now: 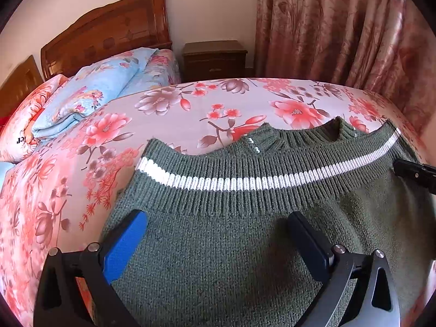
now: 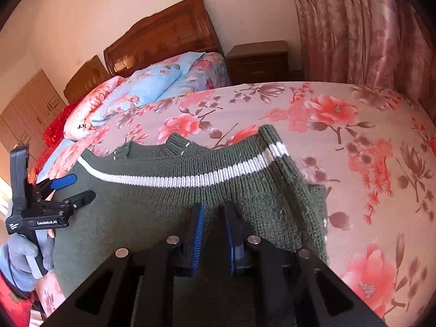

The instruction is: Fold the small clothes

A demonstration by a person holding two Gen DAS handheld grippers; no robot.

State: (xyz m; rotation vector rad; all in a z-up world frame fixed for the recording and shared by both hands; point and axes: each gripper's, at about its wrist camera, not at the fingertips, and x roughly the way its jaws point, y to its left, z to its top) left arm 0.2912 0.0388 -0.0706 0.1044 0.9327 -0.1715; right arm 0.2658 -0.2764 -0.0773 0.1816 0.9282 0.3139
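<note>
Sweater (image 1: 245, 231): green knit, folded over itself on the bed (image 1: 68, 190); ribbed hem with white stripe (image 1: 231, 184) lies just short of the collar (image 1: 299, 136).
Stack: several layers show at the right edge in the right wrist view; the fold looks near done, by my judgement.
Left gripper (image 1: 218, 245): jaws spread wide, nothing between them, poised over the upper layer; whether the pads touch the knit I cannot tell.
Right gripper (image 2: 214, 239): jaws nearly together with a narrow gap; knit shows in the gap, but whether they pinch a layer I cannot tell.
Surroundings: quilt (image 1: 90, 95) and pillow (image 1: 24, 125) stacked at the headboard (image 1: 109, 32), well apart from the work; curtain (image 1: 340, 27) behind.
Risk, slippage: if the right jaws let go while any layer is under tension, the thick knit is likely to spring back and open the fold.
Risk, snag: the ribbed blue pads could catch a loop of the loose weave and drag the top layer on withdrawal.
Risk, skew: pressing on one side only may shift the hem off the collar line, since the bed is soft.
Risk, uneven edge: the right-hand layers already sit stepped; a further push there could splay them.
</note>
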